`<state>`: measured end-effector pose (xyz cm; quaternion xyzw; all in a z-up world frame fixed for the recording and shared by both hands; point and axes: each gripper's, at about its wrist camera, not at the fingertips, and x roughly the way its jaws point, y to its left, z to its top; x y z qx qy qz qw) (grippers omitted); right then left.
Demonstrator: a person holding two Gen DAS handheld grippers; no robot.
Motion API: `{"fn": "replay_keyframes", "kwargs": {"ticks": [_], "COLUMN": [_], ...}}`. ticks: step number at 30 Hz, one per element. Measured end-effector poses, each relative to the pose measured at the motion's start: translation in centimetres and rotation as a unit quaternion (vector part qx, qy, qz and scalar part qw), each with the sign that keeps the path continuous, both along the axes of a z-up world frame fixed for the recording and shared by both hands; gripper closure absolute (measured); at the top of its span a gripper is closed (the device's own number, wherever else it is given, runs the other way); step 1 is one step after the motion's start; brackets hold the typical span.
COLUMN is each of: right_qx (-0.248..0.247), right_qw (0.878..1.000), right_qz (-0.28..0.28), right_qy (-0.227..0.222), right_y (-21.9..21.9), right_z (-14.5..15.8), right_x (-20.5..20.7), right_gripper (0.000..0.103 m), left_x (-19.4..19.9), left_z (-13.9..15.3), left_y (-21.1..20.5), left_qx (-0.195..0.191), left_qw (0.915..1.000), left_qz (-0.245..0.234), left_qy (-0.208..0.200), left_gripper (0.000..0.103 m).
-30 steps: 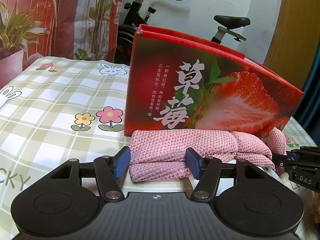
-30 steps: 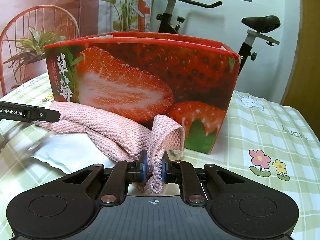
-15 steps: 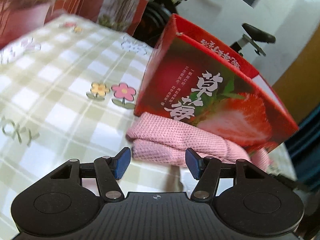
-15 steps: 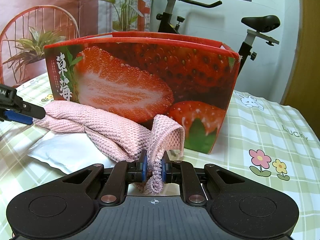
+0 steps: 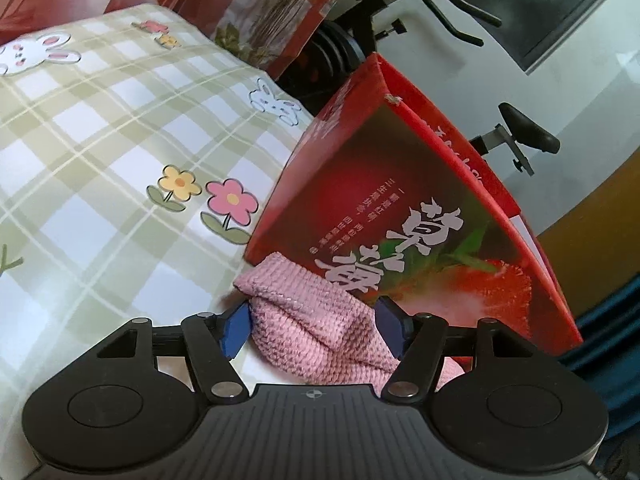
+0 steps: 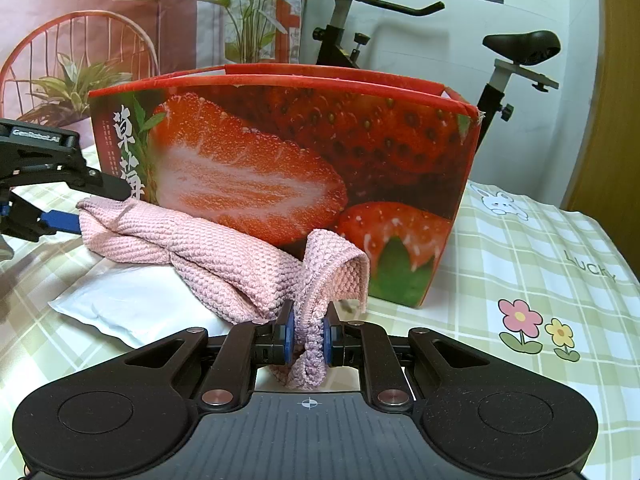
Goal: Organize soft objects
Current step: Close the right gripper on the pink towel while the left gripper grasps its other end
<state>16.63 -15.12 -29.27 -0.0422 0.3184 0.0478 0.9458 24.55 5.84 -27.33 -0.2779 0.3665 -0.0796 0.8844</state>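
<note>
I am in a home, in what looks like a living space. In front of me is a table covered with a green-and-white checked cloth [image 6: 540, 248] printed with cartoon flowers, rabbits and the word "Lucky". A red strawberry gift box [image 6: 288, 184] stands on it. Behind the table stands an exercise bike [image 6: 516, 60] with black handlebars and saddle, against a white wall. To the left hangs a fabric backdrop [image 6: 120, 12] printed with potted plants and a red wicker chair. A wooden door edge shows at far right.
</note>
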Motion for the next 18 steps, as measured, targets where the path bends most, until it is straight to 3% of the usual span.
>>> {"fn": "replay_keyframes", "kwargs": {"ticks": [2, 4, 6, 10, 12, 15, 18], "right_qx": [0.0, 0.001, 0.001, 0.005, 0.008, 0.012, 0.01], "right_qw": [1.0, 1.0, 1.0, 1.0, 1.0, 1.0, 1.0], "right_qz": [0.0, 0.0, 0.0, 0.0, -0.001, -0.002, -0.005], "right_qy": [0.0, 0.0, 0.0, 0.0, 0.001, 0.0, -0.003], "right_y": [0.0, 0.0, 0.0, -0.1, -0.2, -0.4, -0.4], "right_z": [0.0, 0.0, 0.0, 0.1, 0.1, 0.1, 0.1], "right_x": [0.0, 0.0, 0.0, 0.0, 0.1, 0.0, -0.2], "right_gripper": [0.089, 0.089, 0.089, 0.089, 0.089, 0.09, 0.091], "left_x": [0.1, 0.0, 0.0, -0.4, -1.0, -2.1, -3.0], "left_z": [0.0, 0.1, 0.0, -0.1, 0.4, 1.0, 1.1], "left_y": [-0.3, -0.5, -0.5, -0.1, -0.7, -1.3, -1.3], "left_qx": [0.011, 0.026, 0.046, 0.052, 0.077, 0.106, 0.104], "left_qw": [0.9999, 0.9996, 0.9989, 0.9984, 0.9962, 0.9921, 0.9921], "left_qz": [-0.001, -0.003, -0.008, -0.019, -0.033, -0.052, -0.056], "left_qy": [-0.005, -0.006, 0.0, -0.005, -0.021, -0.042, -0.041], "left_gripper": [0.036, 0.044, 0.071, 0.08, 0.083, 0.084, 0.084]}}
